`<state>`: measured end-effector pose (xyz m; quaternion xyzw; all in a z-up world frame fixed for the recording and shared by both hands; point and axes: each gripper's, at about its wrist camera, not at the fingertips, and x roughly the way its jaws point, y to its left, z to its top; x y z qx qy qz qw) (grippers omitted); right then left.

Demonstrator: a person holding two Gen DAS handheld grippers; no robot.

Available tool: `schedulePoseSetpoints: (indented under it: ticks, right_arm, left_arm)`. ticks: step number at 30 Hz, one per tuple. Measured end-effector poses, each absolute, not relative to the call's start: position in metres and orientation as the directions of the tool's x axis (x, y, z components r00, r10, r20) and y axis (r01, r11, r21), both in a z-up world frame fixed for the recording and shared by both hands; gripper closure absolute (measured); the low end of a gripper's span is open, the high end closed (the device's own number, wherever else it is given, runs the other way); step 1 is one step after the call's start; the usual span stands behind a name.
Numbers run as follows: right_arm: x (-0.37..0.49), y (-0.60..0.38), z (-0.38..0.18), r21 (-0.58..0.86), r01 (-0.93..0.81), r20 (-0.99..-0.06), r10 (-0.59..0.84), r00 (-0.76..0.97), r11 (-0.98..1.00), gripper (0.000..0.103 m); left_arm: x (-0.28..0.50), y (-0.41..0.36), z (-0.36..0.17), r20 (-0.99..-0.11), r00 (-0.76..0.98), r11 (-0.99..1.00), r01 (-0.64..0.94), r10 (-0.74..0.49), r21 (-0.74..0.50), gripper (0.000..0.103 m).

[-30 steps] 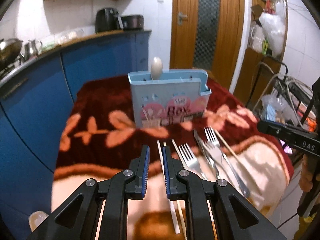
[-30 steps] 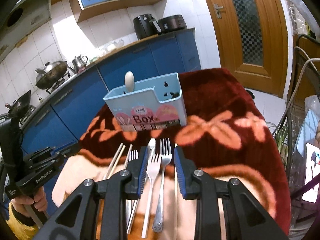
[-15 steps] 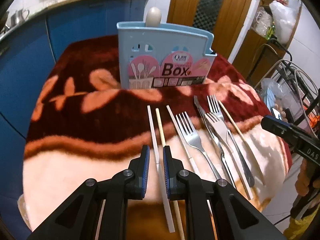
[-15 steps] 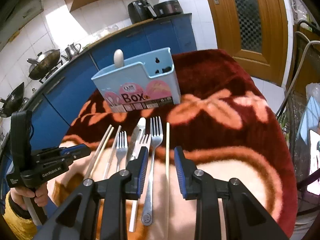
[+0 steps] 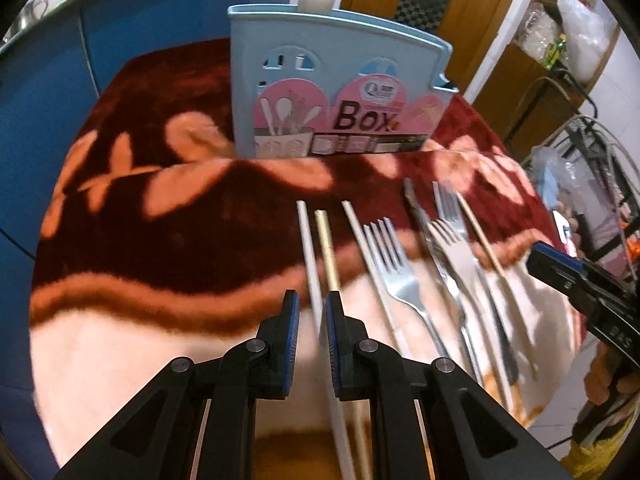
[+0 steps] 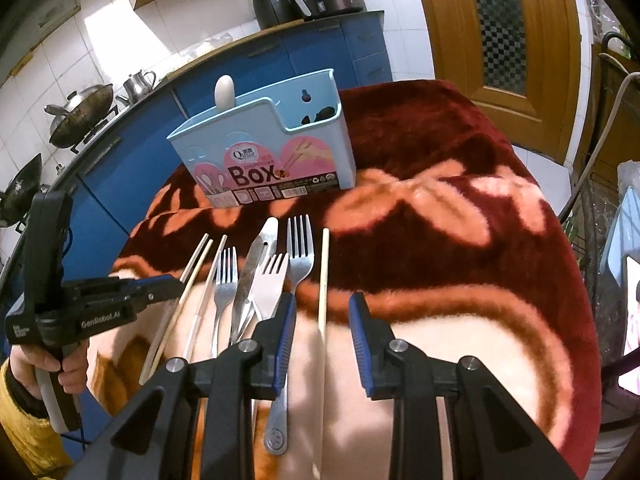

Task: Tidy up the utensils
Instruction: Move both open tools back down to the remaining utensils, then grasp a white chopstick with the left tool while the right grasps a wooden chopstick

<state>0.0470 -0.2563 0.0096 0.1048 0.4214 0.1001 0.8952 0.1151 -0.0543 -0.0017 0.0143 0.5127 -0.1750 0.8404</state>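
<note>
Both tools have dropped toward the blanket's near edge: the left tool, jaws narrowly apart, straddles the white chopstick; the right tool, wider, brackets the lone bamboo chopstick. Pickup looks imminent.

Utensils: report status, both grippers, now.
Left gripper open, straddling white chopstick. Right gripper open over lone chopstick. Forks unsorted on blanket; box path unobstructed.

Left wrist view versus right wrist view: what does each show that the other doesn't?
Only the left wrist view shows the left gripper straddling the white chopstick.

Only the right wrist view shows the right gripper open around the lone wooden chopstick, plus the woks on the stove.

Both show the blue utensil box and the forks on the blanket.
</note>
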Motion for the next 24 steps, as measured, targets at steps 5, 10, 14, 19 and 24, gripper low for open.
schedulePoseSetpoints:
  ticks: [5,10,14,19,24]
  right_arm:
    - [0.055,-0.256,0.004,0.257,-0.091,-0.759,0.259,0.598,0.962,0.073]
    - [0.062,-0.256,0.0,0.231,-0.092,-0.789,0.242,0.565,0.969,0.073]
    - [0.069,-0.252,-0.002,0.216,-0.109,-0.817,0.24,0.524,0.97,0.073]
    - [0.08,-0.243,-0.003,0.164,-0.134,-0.854,0.209,0.477,0.977,0.073]
    - [0.091,-0.237,-0.006,0.169,-0.143,-0.885,0.214,0.413,0.975,0.073]
  left_arm:
    - [0.129,-0.056,-0.007,-0.886,0.364,0.934,0.311,-0.288,-0.176,0.089]
    - [0.138,-0.059,-0.007,-0.894,0.347,0.932,0.317,-0.285,-0.174,0.089]
    - [0.139,-0.056,-0.007,-0.897,0.335,0.932,0.311,-0.29,-0.185,0.09]
    - [0.14,-0.057,-0.007,-0.905,0.317,0.932,0.315,-0.283,-0.181,0.09]
    - [0.14,-0.057,-0.008,-0.917,0.29,0.929,0.325,-0.275,-0.176,0.09]
